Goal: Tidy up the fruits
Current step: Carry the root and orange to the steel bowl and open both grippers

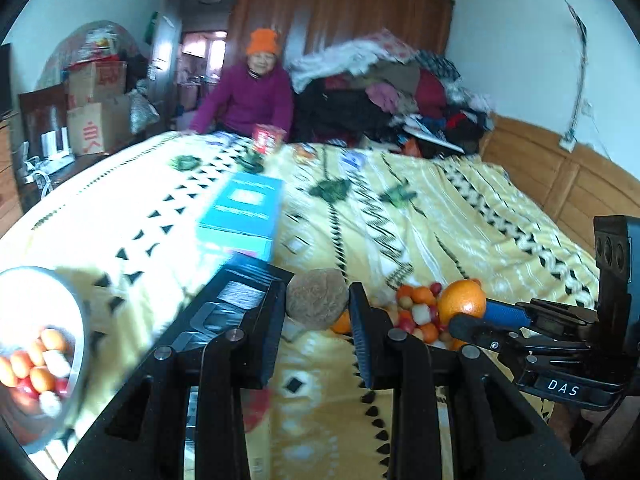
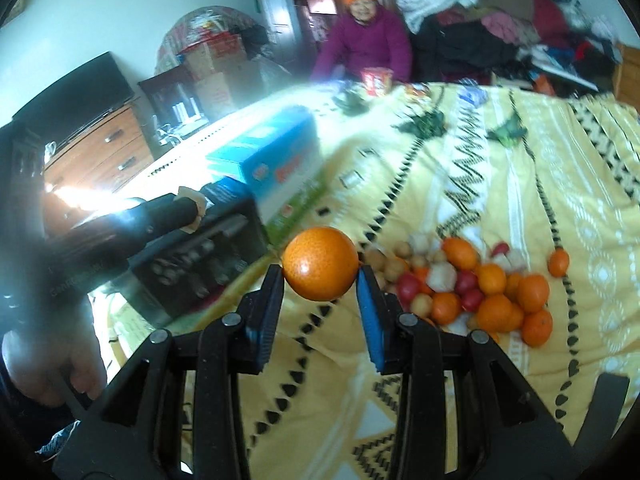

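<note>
My left gripper (image 1: 320, 300) is shut on a round, rough brown fruit (image 1: 316, 306) and holds it above the yellow patterned bedspread (image 1: 400, 208). My right gripper (image 2: 320, 280) is shut on an orange (image 2: 320, 264), which its blue pads (image 2: 370, 304) press from both sides. In the left wrist view the right gripper (image 1: 474, 314) and its orange (image 1: 462, 300) hang just right of the brown fruit. A pile of mixed fruit (image 2: 480, 292) lies on the bedspread: small oranges, red, white and tan pieces. A metal bowl (image 1: 76, 304) at the left holds several small fruits.
A blue carton (image 1: 244, 216) and a black box (image 2: 200, 264) lie on the bed to the left of the pile. A person in a purple top (image 1: 252, 96) sits at the far edge beside a red packet (image 1: 266, 138). Heaped clothes (image 1: 400, 88) fill the far right.
</note>
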### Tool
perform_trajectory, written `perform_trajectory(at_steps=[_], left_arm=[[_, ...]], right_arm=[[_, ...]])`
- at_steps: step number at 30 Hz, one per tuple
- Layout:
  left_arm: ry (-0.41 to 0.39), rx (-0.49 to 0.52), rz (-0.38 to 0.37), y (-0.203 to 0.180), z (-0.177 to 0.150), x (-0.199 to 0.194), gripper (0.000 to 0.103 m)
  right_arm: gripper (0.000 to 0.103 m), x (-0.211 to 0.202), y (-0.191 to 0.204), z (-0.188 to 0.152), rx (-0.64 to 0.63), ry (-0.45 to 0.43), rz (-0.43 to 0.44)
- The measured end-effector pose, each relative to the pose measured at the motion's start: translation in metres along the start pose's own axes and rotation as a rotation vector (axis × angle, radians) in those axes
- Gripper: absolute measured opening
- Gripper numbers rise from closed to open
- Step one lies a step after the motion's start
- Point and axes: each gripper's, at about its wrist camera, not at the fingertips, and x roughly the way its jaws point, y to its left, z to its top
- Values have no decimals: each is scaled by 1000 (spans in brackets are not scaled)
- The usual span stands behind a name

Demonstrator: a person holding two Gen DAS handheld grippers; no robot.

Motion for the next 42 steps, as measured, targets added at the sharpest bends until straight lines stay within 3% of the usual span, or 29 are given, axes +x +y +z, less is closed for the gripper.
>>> perform_trajectory(at_steps=[11,21,30,42], left_arm=[[-90,-200,249,145,4,-82,32],[-90,-326,340,230,-25,-105,32],[-51,-406,370,267,-54,-102,32],[-19,-444,370,283,-65,-94,32]], right_arm=[[38,42,147,49,-239,19,144],[38,87,256,55,-387,92,249],[38,122,299,45,-436,181,279],[38,142,315,38,-434,252,275]])
